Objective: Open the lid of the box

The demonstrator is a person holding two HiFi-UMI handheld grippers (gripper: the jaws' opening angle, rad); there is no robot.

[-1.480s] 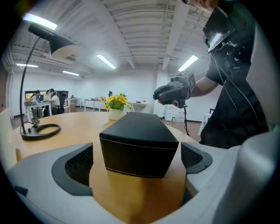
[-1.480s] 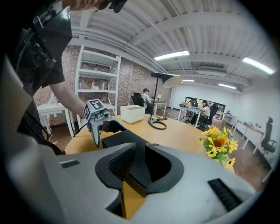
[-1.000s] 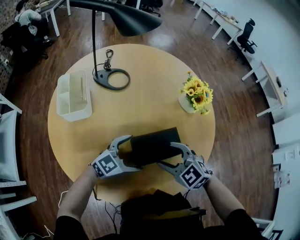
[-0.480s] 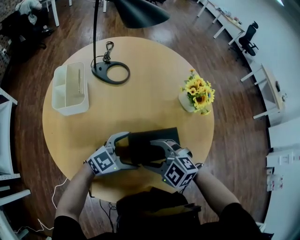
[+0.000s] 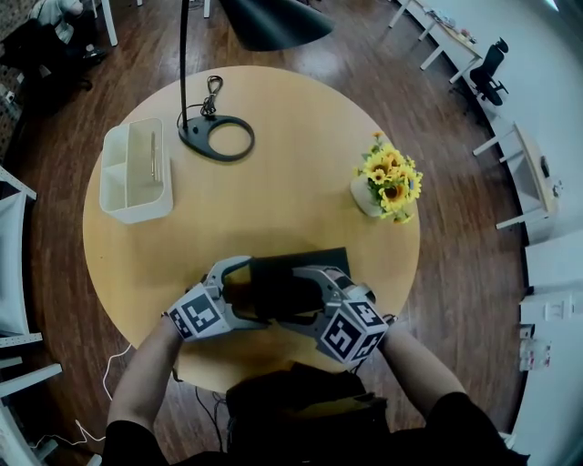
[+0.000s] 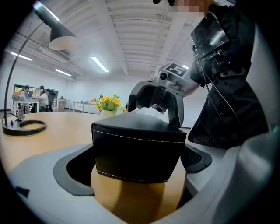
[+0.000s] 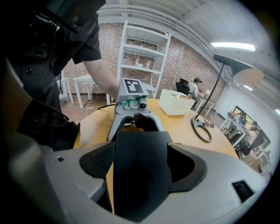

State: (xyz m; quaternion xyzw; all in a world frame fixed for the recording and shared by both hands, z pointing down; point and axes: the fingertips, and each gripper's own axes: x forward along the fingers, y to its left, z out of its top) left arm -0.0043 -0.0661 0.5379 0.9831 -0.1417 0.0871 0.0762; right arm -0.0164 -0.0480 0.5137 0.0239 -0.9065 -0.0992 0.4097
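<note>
A black stitched box (image 5: 301,259) lies shut on the round wooden table (image 5: 273,200), near its front edge. My left gripper (image 5: 253,289) is at the box's left end. In the left gripper view the box (image 6: 138,148) fills the gap and both pads sit against its sides. My right gripper (image 5: 293,296) reaches over the box's near right part, pointing steeply down. Its jaws have just been opening. In the right gripper view the box (image 7: 142,170) is between them, with a thin strip of table showing beside the left pad.
A black lamp base (image 5: 217,138) and a white divided tray (image 5: 135,171) stand at the table's far left. A vase of sunflowers (image 5: 387,187) stands at the right. The lamp shade (image 5: 273,20) hangs over the far edge. A person's arms and dark clothing are at the near edge.
My right gripper has moved left from the box's right end to sit over the box. My left gripper has kept its place at the left end.
</note>
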